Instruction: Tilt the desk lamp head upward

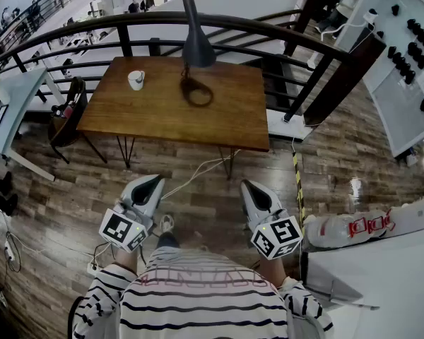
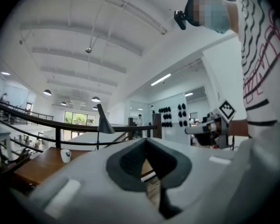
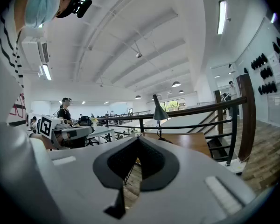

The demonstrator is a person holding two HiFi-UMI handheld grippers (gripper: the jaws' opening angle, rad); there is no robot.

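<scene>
Cup (image 1: 136,80): white, on table (image 1: 226,119), well ahead of left gripper (image 1: 154,182); contents unseen.
Desk lamp (image 1: 197,46): dark, cone head down, far ahead between grippers.
Left gripper, right gripper (image 1: 248,186): closed, empty.

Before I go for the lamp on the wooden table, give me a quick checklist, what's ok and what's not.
1. Sight of the lamp head: ok; unblocked, it points down near the far edge of the table.
2. Nothing in the left gripper: ok; jaws shut on nothing.
3. Nothing in the right gripper: ok; also shut and empty.
4. Jaws open for a grasp: not ok.
5. Within reach: not ok; both grippers hang over the floor, short of the table.
6. Room around the cup: ok; it stands apart, left of the lamp.
</scene>
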